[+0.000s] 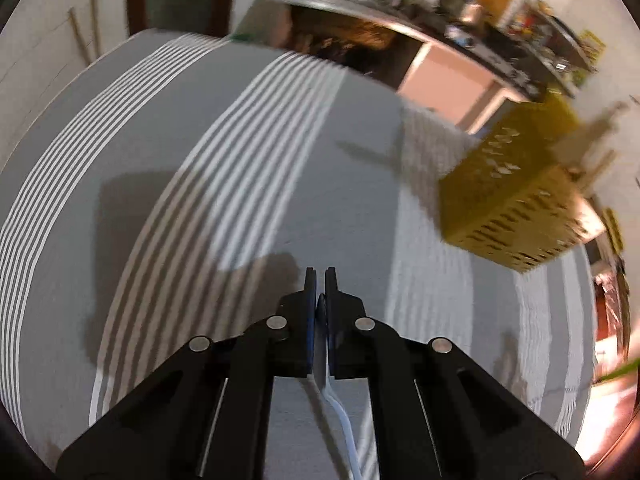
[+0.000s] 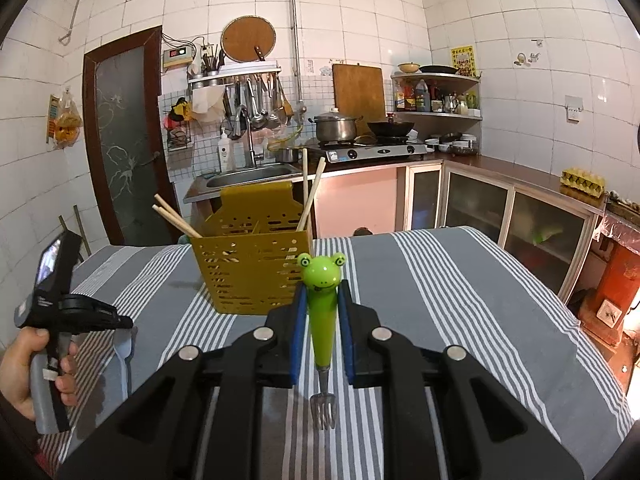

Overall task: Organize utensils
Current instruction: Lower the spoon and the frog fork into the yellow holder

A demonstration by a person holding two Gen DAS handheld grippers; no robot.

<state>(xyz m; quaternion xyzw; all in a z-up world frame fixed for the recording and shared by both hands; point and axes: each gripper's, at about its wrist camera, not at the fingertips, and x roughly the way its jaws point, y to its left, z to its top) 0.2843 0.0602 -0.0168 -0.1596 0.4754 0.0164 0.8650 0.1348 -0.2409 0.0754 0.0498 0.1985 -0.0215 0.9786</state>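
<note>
Two utensils gripped, yellow caddy still ahead

Nearest the right gripper (image 2: 323, 328), a frog-handled fork (image 2: 321, 320) is clamped by its green handle, tines pointing back toward the camera; it looks light and stiff, the glossy handle probably a bit slippery, so a mid-handle hold seems best. The left gripper (image 1: 320, 280) is clenched on a thin white utensil (image 1: 338, 412), its type not clear. Beyond both, the yellow holder (image 2: 252, 268) with chopsticks (image 2: 310, 196) sits on the striped cloth (image 2: 460, 280).
</note>
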